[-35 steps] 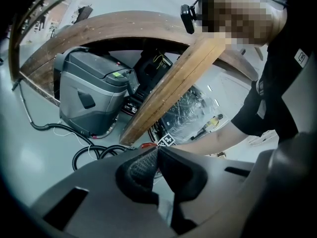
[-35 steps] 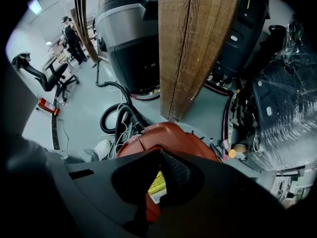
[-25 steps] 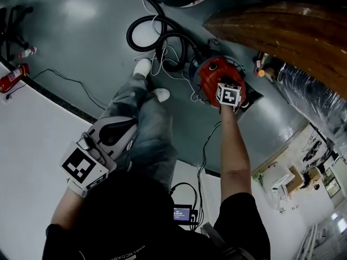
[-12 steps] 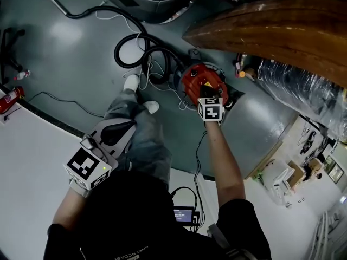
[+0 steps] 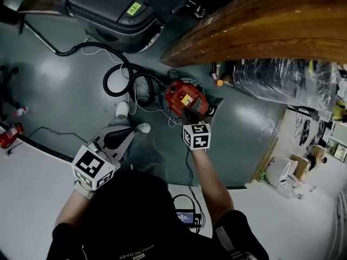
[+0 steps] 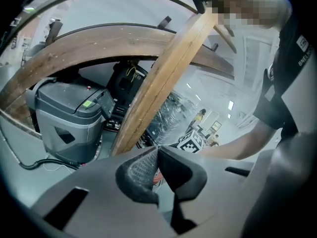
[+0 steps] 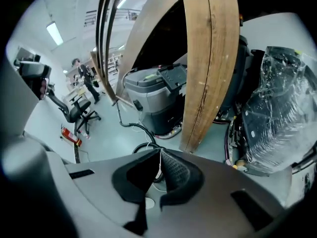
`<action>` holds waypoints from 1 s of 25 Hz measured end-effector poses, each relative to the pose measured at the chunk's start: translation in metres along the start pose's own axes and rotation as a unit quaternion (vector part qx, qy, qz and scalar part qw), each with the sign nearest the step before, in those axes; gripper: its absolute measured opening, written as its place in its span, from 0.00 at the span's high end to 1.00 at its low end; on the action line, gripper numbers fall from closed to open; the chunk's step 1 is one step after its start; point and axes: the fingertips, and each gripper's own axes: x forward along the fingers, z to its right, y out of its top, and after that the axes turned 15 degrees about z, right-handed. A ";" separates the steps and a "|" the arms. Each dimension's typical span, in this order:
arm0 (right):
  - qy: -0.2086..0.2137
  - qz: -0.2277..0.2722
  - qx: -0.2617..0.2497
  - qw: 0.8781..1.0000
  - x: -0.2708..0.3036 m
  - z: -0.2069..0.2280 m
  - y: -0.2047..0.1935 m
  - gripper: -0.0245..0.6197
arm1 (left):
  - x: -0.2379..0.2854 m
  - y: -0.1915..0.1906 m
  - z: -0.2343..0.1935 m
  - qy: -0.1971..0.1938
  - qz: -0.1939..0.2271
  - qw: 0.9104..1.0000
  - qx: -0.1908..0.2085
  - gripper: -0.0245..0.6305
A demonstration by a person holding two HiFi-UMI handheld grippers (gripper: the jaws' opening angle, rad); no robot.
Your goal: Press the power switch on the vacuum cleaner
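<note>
I see a red vacuum cleaner (image 5: 183, 101) standing on the grey floor (image 5: 65, 69), just near the edge of a long wooden desk (image 5: 260, 20), with its black hose (image 5: 122, 83) coiled to its left. My right tool (image 5: 189, 118) hangs directly above the near right part of the red body, very close to it; I cannot tell whether it touches. Its 2 jaws are clenched together on nothing. In the right gripper view the tool points past the vacuum toward the far floor, so the machine lies below its line of aim. My left tool (image 5: 120, 136), also pinched shut and empty, sits well apart to the near left. I cannot make out the power switch itself. I judge the right tool is the 1 to press, moving downward and slightly far.
</note>
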 end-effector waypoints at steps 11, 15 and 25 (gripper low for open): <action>-0.049 0.142 0.059 0.987 -0.140 -0.040 0.107 0.92 | 0.012 0.051 0.053 -0.085 0.005 0.996 0.033 0.94; -0.077 0.199 0.075 0.974 -0.195 -0.046 0.133 0.92 | 0.022 0.069 0.087 -0.134 0.006 0.989 0.054 0.94; -0.151 0.310 0.079 0.935 -0.323 -0.051 0.159 0.92 | 0.054 0.099 0.171 -0.251 0.000 0.962 0.104 0.94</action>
